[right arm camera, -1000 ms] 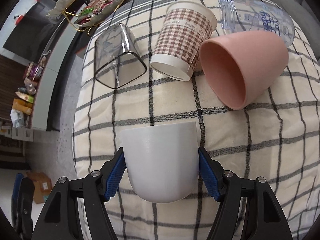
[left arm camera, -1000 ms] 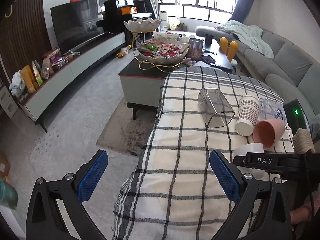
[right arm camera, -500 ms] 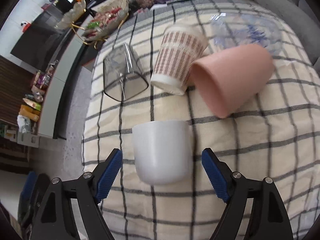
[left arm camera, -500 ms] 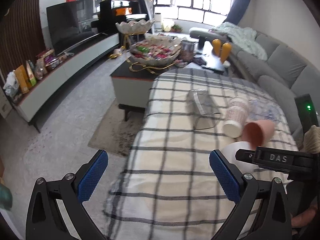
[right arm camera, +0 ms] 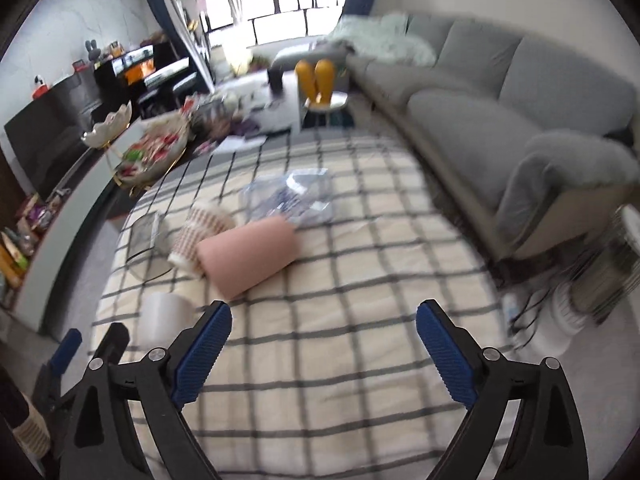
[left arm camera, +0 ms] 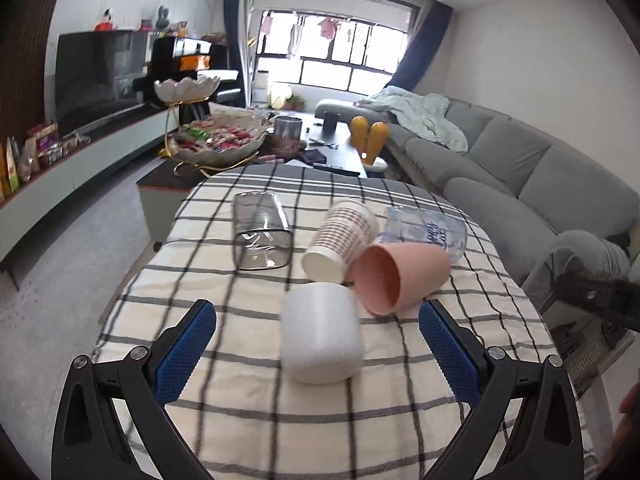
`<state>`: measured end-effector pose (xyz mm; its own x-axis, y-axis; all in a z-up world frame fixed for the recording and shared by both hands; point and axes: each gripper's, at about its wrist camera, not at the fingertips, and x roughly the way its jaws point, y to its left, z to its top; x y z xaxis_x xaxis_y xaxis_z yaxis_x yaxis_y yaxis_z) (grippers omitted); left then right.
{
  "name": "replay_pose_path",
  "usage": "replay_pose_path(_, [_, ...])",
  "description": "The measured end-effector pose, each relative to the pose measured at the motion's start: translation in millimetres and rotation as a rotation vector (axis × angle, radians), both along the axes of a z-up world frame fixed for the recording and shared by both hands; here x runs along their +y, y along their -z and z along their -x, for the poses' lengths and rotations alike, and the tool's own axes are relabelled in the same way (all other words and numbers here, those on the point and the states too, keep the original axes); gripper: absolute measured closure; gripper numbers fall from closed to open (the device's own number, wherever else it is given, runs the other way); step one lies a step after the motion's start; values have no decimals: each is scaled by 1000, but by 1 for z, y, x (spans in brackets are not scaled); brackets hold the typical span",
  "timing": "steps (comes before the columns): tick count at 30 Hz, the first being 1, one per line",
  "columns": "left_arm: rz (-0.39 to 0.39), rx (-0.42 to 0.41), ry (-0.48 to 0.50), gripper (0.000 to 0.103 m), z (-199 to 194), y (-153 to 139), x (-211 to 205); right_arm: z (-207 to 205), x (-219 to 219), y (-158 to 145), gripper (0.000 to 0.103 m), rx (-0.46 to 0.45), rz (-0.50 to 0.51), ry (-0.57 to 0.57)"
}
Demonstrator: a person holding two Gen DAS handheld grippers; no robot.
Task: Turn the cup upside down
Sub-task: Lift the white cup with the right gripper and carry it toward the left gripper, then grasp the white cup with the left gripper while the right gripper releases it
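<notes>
White cup stands upside down on the checked tabletop, closed base up, rim on the cloth, nothing gripping it. Left gripper has jaws wide open, blue pads either side of the cup and clear of it; the cup sits between the fingers in the left wrist view but untouched. Right gripper also has jaws wide open and empty, over bare cloth to the right of the cup; in the right wrist view the cup is at the lower left, just outside the left finger. Pink cup lies on its side just behind the white one, mouth facing the camera, very close to it; contact can't be confirmed. Checked paper cup lies on its side against the pink cup. Clear square glass lies on its side further left, apart from the rest. Clear plastic cup with blue print lies behind the pink one. Right wrist view is motion-blurred. Grey sofa runs along the right.
</notes>
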<state>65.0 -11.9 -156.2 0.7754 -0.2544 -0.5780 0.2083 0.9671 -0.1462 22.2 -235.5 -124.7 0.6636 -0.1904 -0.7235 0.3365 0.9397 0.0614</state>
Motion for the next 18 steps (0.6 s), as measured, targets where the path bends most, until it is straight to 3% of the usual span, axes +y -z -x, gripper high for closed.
replay_pose_path(6, [-56,-85,-52,0,-1,23,-16,8,-12,7,8,-13,28,6])
replay_pose_path(11, [-119,-39,-30,0,-10,44,-29,8,-21,15,8,1,-20,16])
replay_pose_path(18, [-136,9,-23,2,-16,55,-40,7,-24,25,8,33,-57,19])
